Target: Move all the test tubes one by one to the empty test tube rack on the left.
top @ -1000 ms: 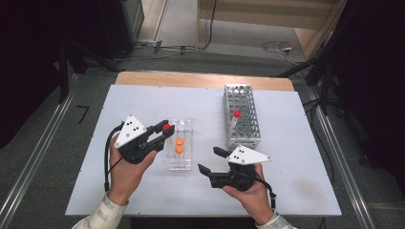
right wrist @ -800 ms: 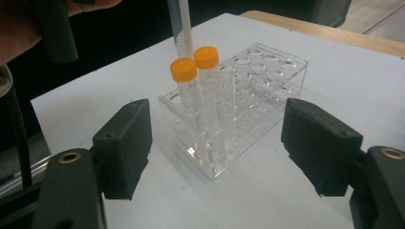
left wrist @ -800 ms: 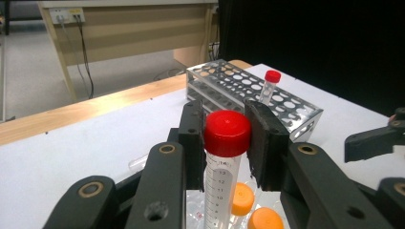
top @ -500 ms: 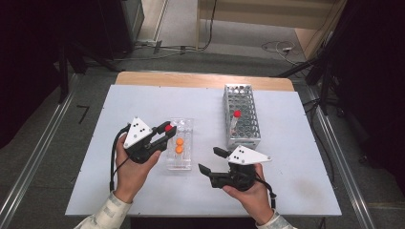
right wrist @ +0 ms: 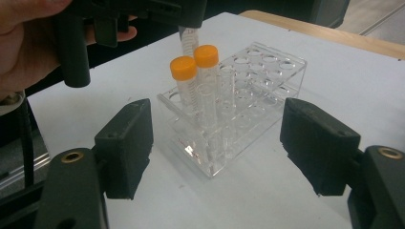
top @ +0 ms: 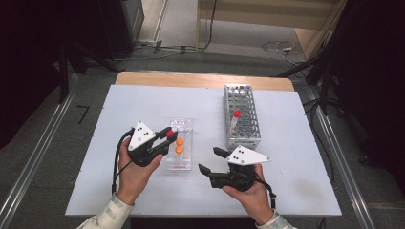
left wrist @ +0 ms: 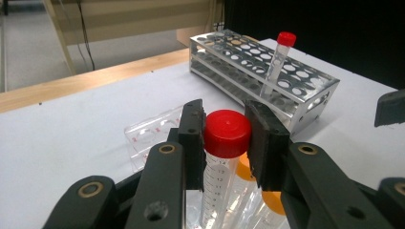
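Observation:
My left gripper [top: 167, 137] [left wrist: 224, 136] is shut on a red-capped tube [left wrist: 224, 143] [top: 169, 134], pads pressing its cap, and holds it upright over the left side of a clear plastic rack [top: 180, 143] [right wrist: 224, 109]. Two orange-capped tubes [top: 179, 145] [right wrist: 196, 64] stand in that rack. My right gripper [top: 210, 160] [right wrist: 217, 148] stands open near the table's front, pointing left at the clear rack, nothing between its jaws. A metal rack [top: 241, 121] [left wrist: 260, 78] at the right holds one thin red-capped tube [top: 236, 119] [left wrist: 279, 59].
The white table [top: 119, 109] has bare room at the left and the far side. A wooden strip [top: 200, 80] runs along its back edge. Cables lie on the floor beyond.
My left gripper has sunk and shifted slightly toward the clear rack with the red-capped tube in it. The right gripper has kept still.

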A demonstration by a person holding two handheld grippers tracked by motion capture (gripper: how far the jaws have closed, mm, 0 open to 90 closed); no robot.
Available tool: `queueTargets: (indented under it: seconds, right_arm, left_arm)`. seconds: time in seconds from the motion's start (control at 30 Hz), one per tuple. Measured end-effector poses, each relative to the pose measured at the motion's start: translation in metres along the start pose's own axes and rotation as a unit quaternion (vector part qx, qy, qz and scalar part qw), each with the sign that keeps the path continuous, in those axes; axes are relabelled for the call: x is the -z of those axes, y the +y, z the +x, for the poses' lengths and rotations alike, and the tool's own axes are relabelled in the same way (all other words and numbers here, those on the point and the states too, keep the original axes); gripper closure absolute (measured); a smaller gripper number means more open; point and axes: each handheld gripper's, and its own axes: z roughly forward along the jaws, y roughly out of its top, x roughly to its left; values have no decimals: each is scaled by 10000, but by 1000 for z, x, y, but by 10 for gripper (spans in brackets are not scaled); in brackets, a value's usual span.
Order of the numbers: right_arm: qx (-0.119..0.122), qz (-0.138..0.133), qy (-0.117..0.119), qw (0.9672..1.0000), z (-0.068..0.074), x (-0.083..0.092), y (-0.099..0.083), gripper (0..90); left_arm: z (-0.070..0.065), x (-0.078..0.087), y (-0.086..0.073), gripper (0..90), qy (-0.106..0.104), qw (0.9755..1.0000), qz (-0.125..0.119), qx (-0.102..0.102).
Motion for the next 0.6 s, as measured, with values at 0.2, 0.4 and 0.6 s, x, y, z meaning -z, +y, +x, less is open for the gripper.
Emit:
queueTargets:
  seconds: [0.2,0.4,0.6]
  right_arm:
    - [8,7,-2,10000,0,0,0,252]
    - [-2,23,-9,10000,0,0,0,252]
    - [-6,35,0,10000,1,-1,-1,253]
  left_arm:
    - [0,-1,-3,703,8,10000,43,36]
    - [1,0,-3,703,-9,9999,52,105]
    - [1,-1,-5,701,-18,9999,92,105]
